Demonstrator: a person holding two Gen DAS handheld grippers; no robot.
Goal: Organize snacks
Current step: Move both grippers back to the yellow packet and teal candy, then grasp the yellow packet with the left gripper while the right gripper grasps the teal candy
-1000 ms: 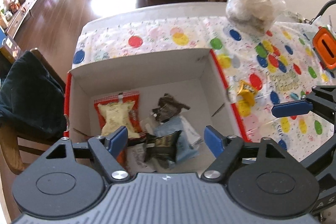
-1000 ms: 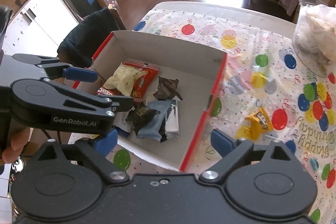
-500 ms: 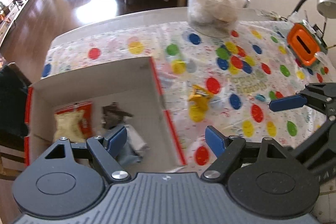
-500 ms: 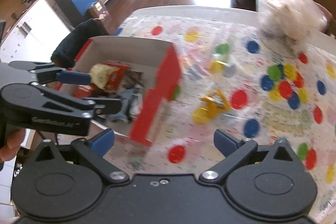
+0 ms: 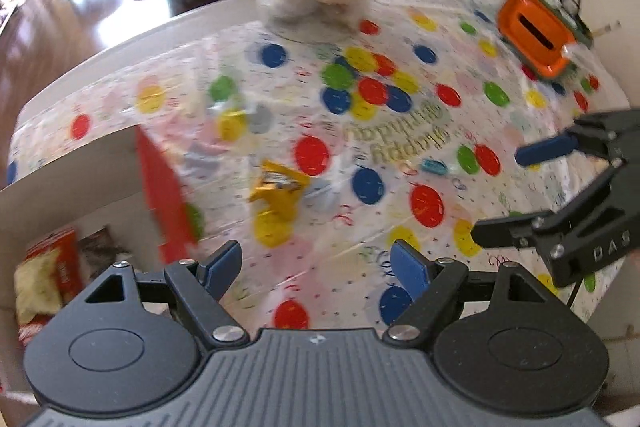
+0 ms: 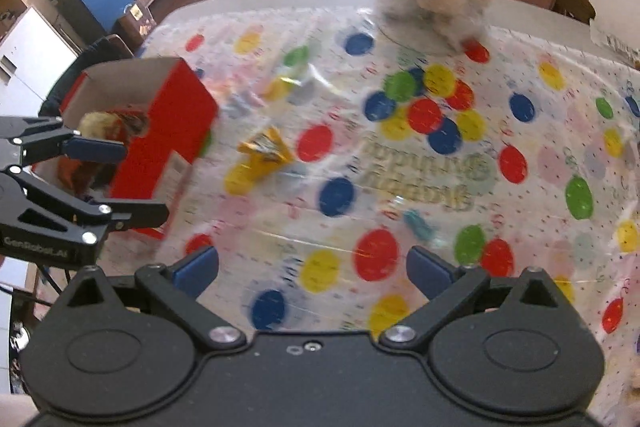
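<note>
Motion blur smears the yellow snack wrapper (image 5: 278, 187), so its print is unreadable. The red box (image 5: 160, 195) is cut off by the left wrist view's edge, hiding most snacks inside.

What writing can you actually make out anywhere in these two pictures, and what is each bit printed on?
"GenRobot.AI": on the side of the left hand-held gripper, seen in the right wrist view.
"DAS": on the right hand-held gripper, cut off by the picture's edge, left wrist view.
Green lettering on the tablecloth: upside down and blurred, likely a birthday greeting, not surely readable.
Yellow snack wrapper: print blurred.
Red packet in the box: too blurred to read.
</note>
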